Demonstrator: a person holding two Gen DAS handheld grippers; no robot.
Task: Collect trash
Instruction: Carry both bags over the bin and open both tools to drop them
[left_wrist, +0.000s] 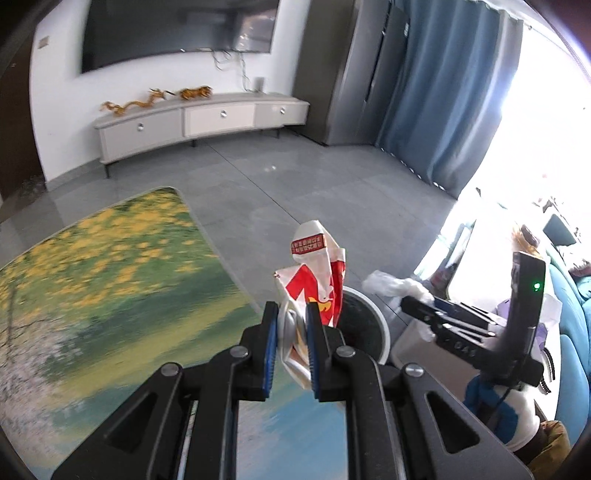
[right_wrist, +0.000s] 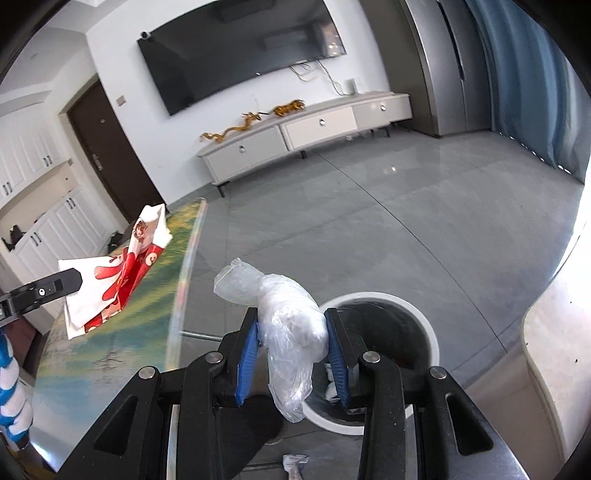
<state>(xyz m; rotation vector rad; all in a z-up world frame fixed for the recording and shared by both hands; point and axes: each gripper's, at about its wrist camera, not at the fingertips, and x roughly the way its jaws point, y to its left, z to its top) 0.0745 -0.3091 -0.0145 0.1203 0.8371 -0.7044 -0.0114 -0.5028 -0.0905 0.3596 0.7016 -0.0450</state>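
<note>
White-rimmed bin (right_wrist: 384, 299) on the floor holds scraps of paper. Right tool (right_wrist: 291, 354) pinches a plastic bag (right_wrist: 291, 317) above its near rim; left tool (left_wrist: 291, 347) pinches a red-and-white wrapper (left_wrist: 317, 273) beside the bin, over the surface (left_wrist: 110, 280) edge.

Clear plastic bag (right_wrist: 291, 332) clamped between blue pads (right_wrist: 246, 354) of right gripper (right_wrist: 293, 354), above white bin rim (right_wrist: 432, 332). Red-white wrapper (right_wrist: 118, 273) held by left gripper (right_wrist: 79, 280) over table (right_wrist: 122, 354).
</note>
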